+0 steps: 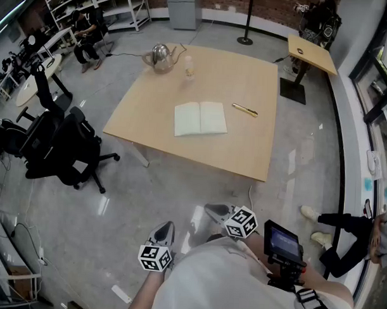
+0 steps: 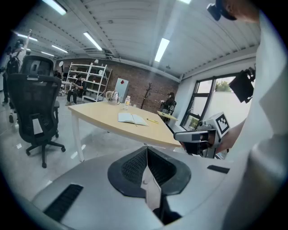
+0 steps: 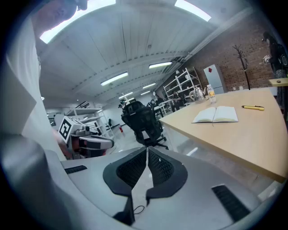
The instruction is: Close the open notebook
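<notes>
An open notebook (image 1: 200,118) lies flat near the middle of the wooden table (image 1: 150,111), pale pages up; it also shows far off in the left gripper view (image 2: 132,118) and the right gripper view (image 3: 217,114). A yellow pen (image 1: 244,109) lies just right of it. Both grippers are held close to the person's body, well short of the table. My left gripper (image 1: 163,232) is shut, its jaws meeting with nothing between them (image 2: 146,150). My right gripper (image 1: 215,211) is shut and empty too (image 3: 147,152).
A metal kettle (image 1: 160,57) and a small clear bottle (image 1: 189,68) stand at the table's far edge. Black office chairs (image 1: 64,146) crowd the floor left of the table. A smaller side table (image 1: 313,53) stands far right. Another person's legs (image 1: 333,228) show at right.
</notes>
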A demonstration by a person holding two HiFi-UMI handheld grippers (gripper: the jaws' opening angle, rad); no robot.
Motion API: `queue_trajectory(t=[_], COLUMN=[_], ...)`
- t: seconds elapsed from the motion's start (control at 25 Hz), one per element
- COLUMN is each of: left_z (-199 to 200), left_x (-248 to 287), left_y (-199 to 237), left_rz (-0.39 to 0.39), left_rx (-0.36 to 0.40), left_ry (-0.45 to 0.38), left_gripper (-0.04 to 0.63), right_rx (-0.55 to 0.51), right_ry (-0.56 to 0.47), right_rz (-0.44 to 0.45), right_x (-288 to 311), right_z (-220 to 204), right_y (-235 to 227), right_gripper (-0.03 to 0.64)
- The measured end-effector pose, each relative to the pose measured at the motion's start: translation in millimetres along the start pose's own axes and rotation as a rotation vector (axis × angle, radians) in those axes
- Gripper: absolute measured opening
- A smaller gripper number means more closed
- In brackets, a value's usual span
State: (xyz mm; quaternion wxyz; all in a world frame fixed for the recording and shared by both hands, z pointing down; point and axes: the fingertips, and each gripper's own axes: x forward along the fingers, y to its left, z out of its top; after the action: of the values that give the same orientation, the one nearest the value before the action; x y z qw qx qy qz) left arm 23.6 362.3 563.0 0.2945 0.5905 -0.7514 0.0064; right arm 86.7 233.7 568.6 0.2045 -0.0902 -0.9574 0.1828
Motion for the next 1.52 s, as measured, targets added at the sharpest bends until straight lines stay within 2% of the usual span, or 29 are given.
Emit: queue_trajectory(t=[0.24, 0.48, 0.68, 1.0, 1.52], left_z=[40, 70, 83, 114, 191], left_x=[63, 110, 136, 188, 252], left_y=[3, 7, 15, 42, 126], left_rz=[-0.005, -0.007, -0.025, -0.133, -0.331], left_rx=[0.01, 0.029, 0.04, 0.074, 0.157], left_ry=[-0.008, -0.007, 0.025, 0.062, 0.084], left_gripper=[0.008, 0.008, 0.008, 0.008, 0.008], right_rx=[-0.022, -0.006, 0.015, 0.05, 0.079], right_ry=[-0.023, -0.031, -0.036, -0.045, -0.089], right_rz=[0.001, -0.043, -0.083, -0.17, -0.366], right_x=[8, 2, 4, 35, 105], right_z=[40, 58, 69, 90, 146], right_y=[-59, -113, -142, -181, -216], right_gripper=[0.025, 0.025, 0.025, 0.025, 0.025])
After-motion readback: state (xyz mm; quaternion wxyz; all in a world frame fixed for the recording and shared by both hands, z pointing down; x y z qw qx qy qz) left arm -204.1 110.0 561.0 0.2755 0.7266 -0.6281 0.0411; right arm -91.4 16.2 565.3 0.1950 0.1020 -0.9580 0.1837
